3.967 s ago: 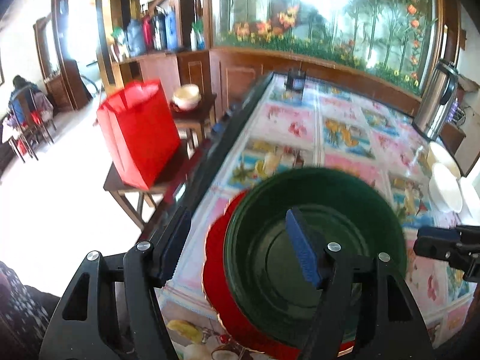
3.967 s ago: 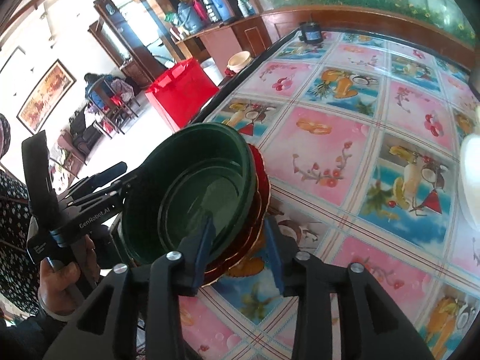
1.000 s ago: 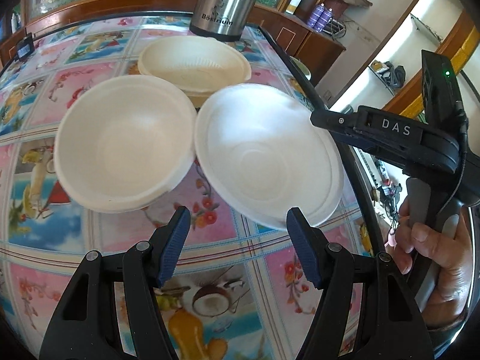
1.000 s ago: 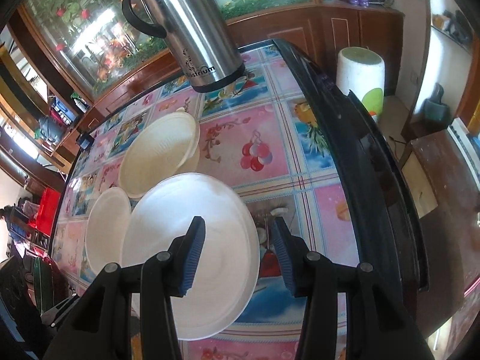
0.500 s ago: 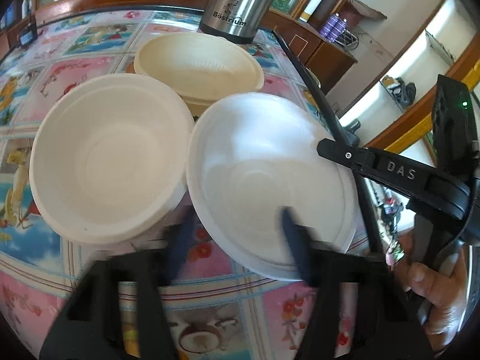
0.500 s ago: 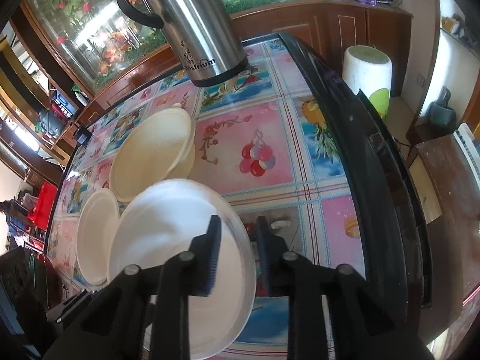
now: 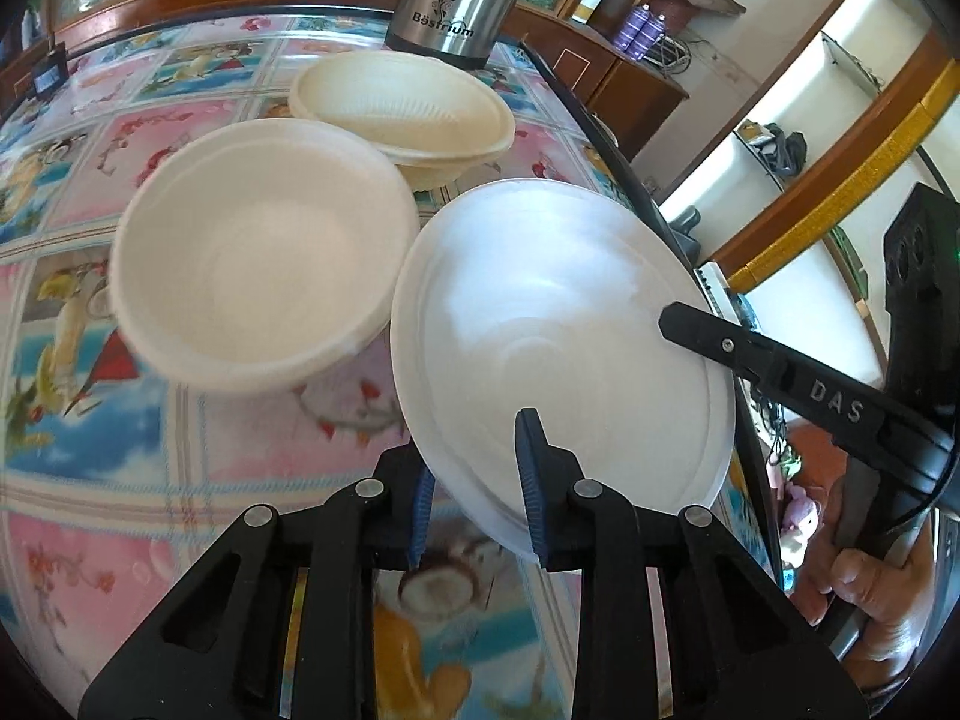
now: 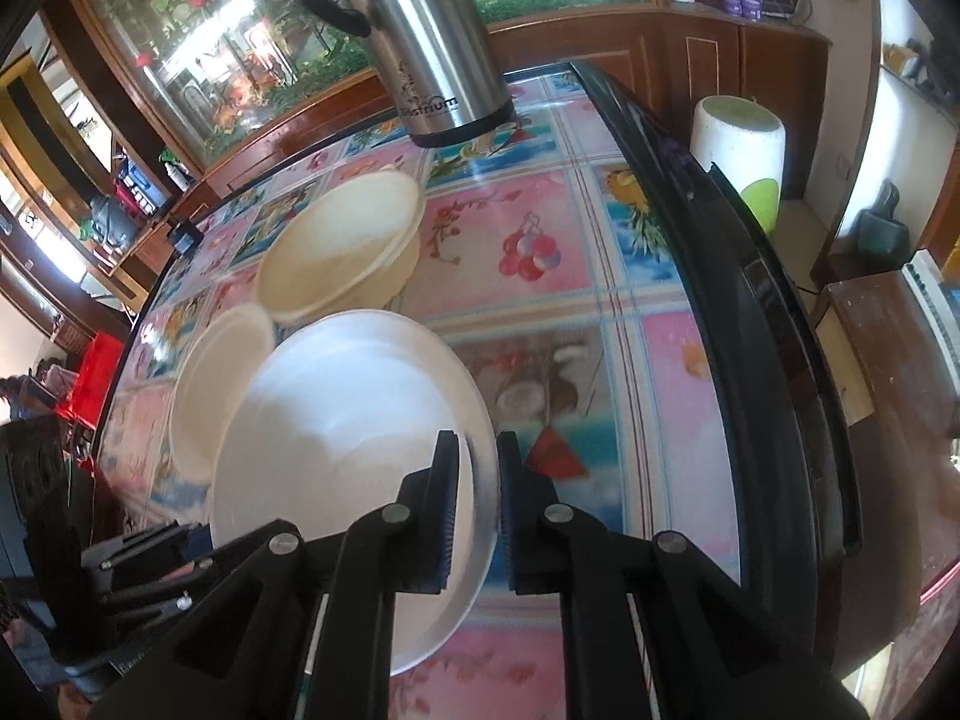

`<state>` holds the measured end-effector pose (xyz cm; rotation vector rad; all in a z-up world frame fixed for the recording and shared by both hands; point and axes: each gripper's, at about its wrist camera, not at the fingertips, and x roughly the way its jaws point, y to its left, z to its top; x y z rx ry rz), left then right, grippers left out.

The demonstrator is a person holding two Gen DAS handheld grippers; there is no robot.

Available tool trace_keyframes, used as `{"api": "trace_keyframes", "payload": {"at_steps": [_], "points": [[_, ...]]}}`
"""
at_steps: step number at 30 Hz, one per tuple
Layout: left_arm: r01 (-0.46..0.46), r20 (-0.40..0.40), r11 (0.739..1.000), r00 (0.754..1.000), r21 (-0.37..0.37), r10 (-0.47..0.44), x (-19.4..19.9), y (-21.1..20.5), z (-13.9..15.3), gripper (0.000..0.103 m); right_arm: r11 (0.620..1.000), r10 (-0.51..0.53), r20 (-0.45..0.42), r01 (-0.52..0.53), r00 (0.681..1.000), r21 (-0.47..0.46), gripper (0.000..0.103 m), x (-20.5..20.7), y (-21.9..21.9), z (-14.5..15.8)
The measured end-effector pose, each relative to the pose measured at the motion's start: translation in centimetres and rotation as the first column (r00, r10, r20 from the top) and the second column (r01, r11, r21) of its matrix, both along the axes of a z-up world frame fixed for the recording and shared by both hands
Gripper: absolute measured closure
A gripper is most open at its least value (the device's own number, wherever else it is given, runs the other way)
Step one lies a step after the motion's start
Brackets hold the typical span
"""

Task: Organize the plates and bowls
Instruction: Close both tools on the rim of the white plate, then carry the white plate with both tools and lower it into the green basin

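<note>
A white plate (image 7: 558, 324) hangs tilted just above the fruit-patterned tabletop (image 7: 90, 480), near its right edge. My left gripper (image 7: 474, 468) has the plate's near rim between its blue pads, which are closing and press on it. My right gripper (image 8: 477, 450) is shut on the plate's (image 8: 348, 432) right rim; one of its black fingers (image 7: 780, 366) lies over that rim in the left wrist view. A white bowl (image 7: 258, 252) sits just left of the plate. Behind it stands a cream bowl (image 7: 402, 108). A hand (image 7: 870, 588) holds the right gripper.
A steel thermos jug (image 8: 432, 30) stands at the far end of the table, behind the cream bowl (image 8: 342, 246). The table's black edge (image 8: 750, 312) runs close along the plate's right. A white bin (image 8: 738, 144) and a wooden stand (image 8: 888, 348) are on the floor beyond.
Both grippers were open around the plate a second ago and have closed on its rim. The plate now sits tilted, with its right side raised.
</note>
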<state>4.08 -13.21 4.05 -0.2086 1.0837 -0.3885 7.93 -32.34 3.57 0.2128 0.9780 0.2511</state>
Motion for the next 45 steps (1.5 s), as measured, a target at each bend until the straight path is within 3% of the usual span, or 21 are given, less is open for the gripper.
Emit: {"api": "trace_keyframes", "payload": {"at_steps": [7,16,31,45], "points": [[0.04,0.003,0.999,0.999,-0.013,-0.04,-3.6,1.3,0.9,0.079,1.0,0.013,0.044,-0.012,0.999,-0.021,0.092,-4.5,1.5,1.4],[0.043,0.025,0.999,0.999,0.007,-0.043,-6.5,4.8,1.9,0.078,0.999,0.041,0.061,-0.041,0.997,-0.01,0.092,-7.3,4.3,1.9],[-0.104,0.118,0.99,0.989,0.095,0.093,-9.0,14.8,3.7,0.078,0.979,0.202,0.08,-0.202,0.976,-0.003,0.09,-7.5,14.2,2.3],[-0.285,0.234,0.947,0.941,0.149,0.246,-10.6,23.5,5.9,0.078,0.934,0.355,0.105,-0.356,0.929,-0.009,0.089,-7.3,23.4,3.4]]}}
